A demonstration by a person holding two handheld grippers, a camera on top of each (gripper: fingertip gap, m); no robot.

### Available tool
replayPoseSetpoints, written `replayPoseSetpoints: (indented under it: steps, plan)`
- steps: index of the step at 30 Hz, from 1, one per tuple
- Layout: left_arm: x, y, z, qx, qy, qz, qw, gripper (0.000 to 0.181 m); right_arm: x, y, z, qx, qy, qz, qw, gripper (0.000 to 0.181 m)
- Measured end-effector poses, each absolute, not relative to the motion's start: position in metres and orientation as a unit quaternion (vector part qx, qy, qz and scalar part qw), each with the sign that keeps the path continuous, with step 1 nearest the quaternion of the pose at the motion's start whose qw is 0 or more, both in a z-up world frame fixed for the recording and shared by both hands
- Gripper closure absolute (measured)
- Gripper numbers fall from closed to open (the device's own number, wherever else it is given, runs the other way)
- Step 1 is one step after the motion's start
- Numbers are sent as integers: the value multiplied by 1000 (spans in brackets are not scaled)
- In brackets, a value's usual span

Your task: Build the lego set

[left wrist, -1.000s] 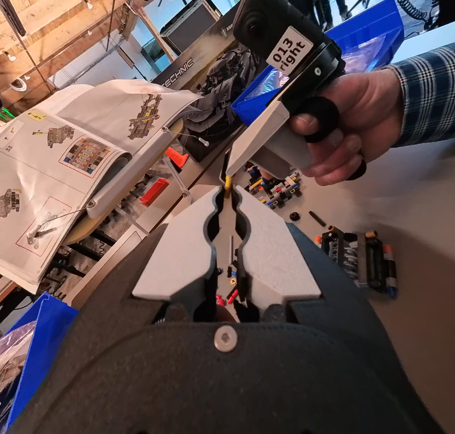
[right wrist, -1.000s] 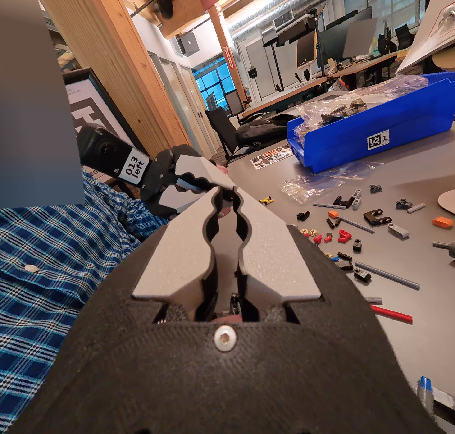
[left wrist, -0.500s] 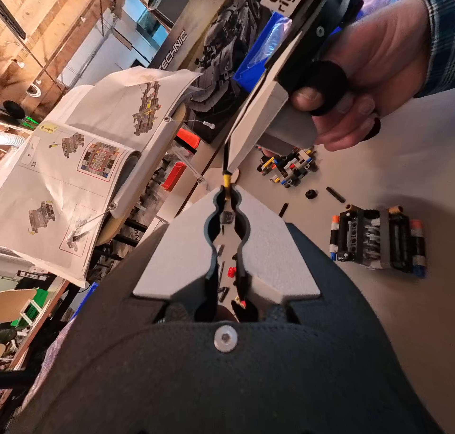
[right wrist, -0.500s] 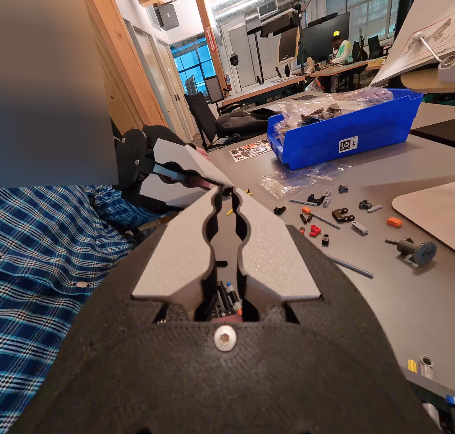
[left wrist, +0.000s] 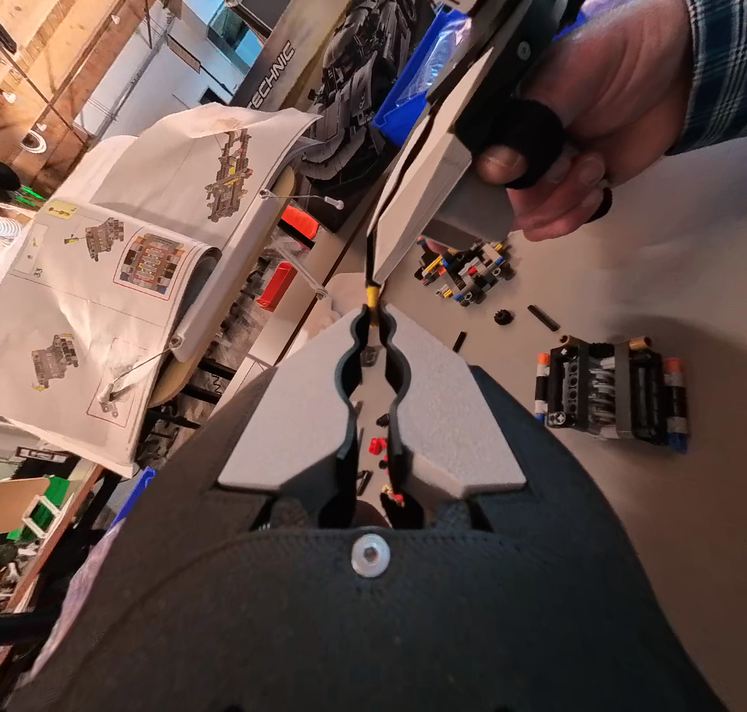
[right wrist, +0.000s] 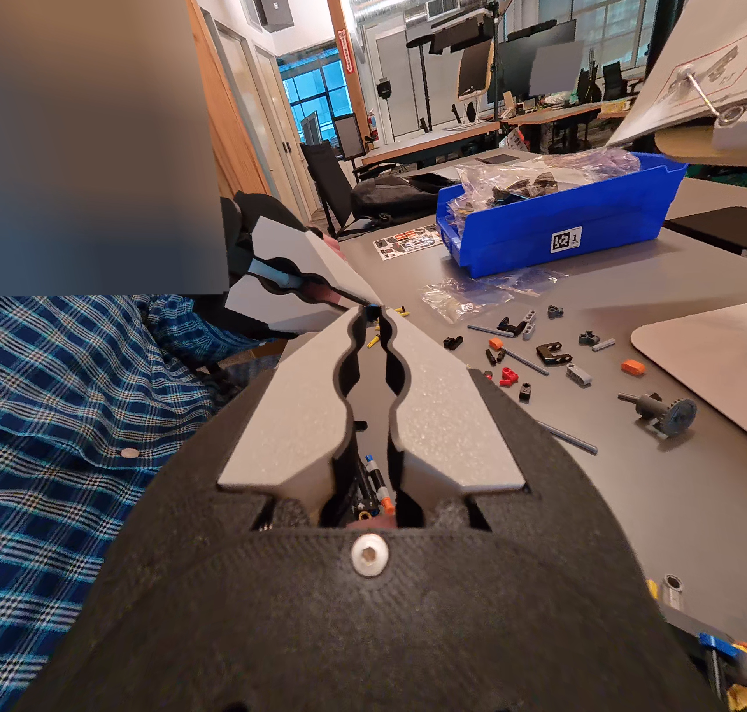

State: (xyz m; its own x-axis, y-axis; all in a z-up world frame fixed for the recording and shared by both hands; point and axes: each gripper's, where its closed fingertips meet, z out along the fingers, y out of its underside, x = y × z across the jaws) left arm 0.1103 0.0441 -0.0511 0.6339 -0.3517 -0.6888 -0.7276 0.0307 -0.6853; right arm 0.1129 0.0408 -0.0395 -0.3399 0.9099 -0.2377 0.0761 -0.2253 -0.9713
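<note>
Tip to tip above the grey table (left wrist: 667, 248): the left gripper (left wrist: 372, 316) is pinched shut on a small yellow peg piece (left wrist: 372, 297), and the right gripper (left wrist: 374, 278), in a person's hand (left wrist: 598, 98), meets that piece from above, fingers together on a thin black part at its top. In the right wrist view the right gripper (right wrist: 372, 313) closes on something small and dark, too tiny to name. Just beyond sit the black-and-grey lego engine block (left wrist: 610, 393) and a smaller multicoloured lego assembly (left wrist: 469, 272). Left, the open white instruction booklet (left wrist: 121, 256); farther off, a blue plastic bin of bagged parts (right wrist: 566, 216) and loose pieces (right wrist: 549, 355).
</note>
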Motion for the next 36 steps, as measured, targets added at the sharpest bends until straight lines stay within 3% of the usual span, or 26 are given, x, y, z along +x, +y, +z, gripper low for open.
replayPoseSetpoints:
  steps: [10,13,17,20,30,36]
  plan:
    - [111,34,-56,-692,367,92,614,179,119,38,-42,-473,-552,602,329,181]
    - [111,35,-56,-688,363,93,622,179,115,31,-50,-477,-566,593,316,169]
    - [113,35,-54,-682,368,97,625,179,110,29,-51,-479,-562,598,312,166]
    - [113,34,-52,-677,369,99,629,179,110,32,-49,-485,-547,610,307,172]
    - [124,25,-39,-628,378,87,675,179,117,24,-39,-465,-505,693,219,169]
    - [128,16,-31,-598,378,34,706,179,123,12,-29,-429,-516,709,217,176]
